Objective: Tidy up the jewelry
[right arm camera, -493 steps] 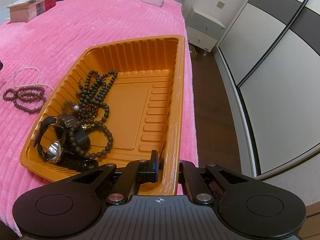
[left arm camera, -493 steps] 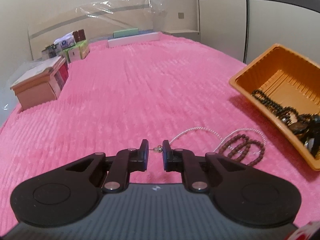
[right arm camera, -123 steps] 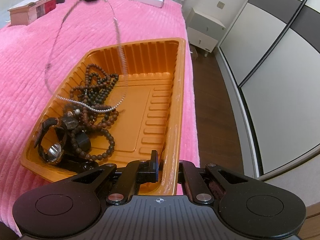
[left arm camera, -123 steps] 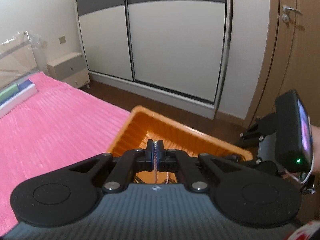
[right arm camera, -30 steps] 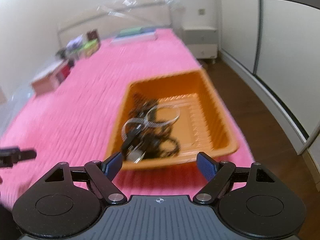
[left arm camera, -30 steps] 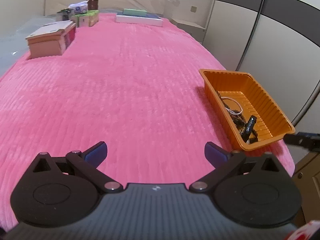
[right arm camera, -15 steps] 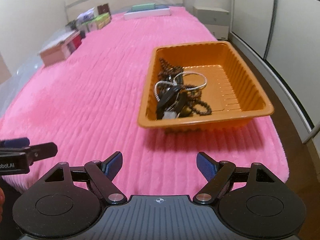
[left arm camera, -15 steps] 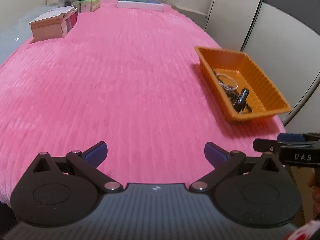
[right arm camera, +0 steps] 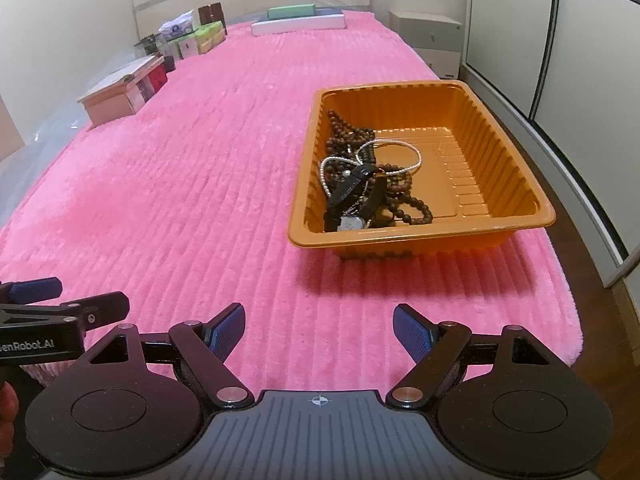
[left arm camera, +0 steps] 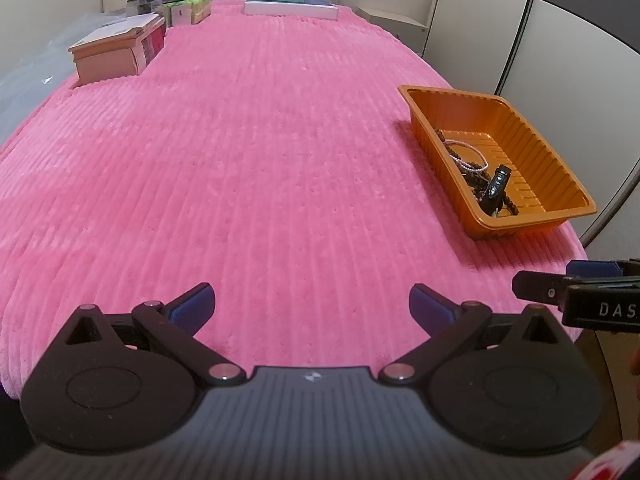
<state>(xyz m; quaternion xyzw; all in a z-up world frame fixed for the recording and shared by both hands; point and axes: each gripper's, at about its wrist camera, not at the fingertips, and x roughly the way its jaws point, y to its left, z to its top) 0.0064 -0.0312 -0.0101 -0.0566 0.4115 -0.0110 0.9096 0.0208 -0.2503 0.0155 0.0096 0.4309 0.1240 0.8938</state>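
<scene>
- Jewelry is all sitting piled up inside the orange tray (right arm camera: 516,168), bunched toward the tray's left wall and near corner as the right wrist view shows it.
- In that pile I'm seeing dark brown bead strands (right arm camera: 348,136), a thin white pearl-looking chain (right arm camera: 404,146) looping over the top of them, and a black-strapped watch (right arm camera: 352,200) lying nearest the camera with its face (right arm camera: 351,222) pointing up.
- That tray is resting on the pink ribbed bedspread (right arm camera: 200,184), close to the bed's right edge, and the right half of its floor is showing bare.
- Right gripper (right arm camera: 319,330) is hovering over the bedspread short of the tray, fingers spread wide with nothing between the blue pads (right arm camera: 224,330).
- Left gripper (left arm camera: 311,306) is doing the same thing off to the left, also splayed wide and carrying nothing, just pink fabric showing in the gap.
- Each gripper is peeking into the other one's view at the frame edge, so they're sitting side by side, well apart from the tray.
- Way back along the left side of the bed, a tan box (left arm camera: 116,54) and a cluster of small colourful boxes (left arm camera: 182,6) are lining up, and a flat white box (left arm camera: 292,8) with a green one on top is lying at the far end.
- Wardrobe doors (right arm camera: 592,48) are running along the right side past the tray.
</scene>
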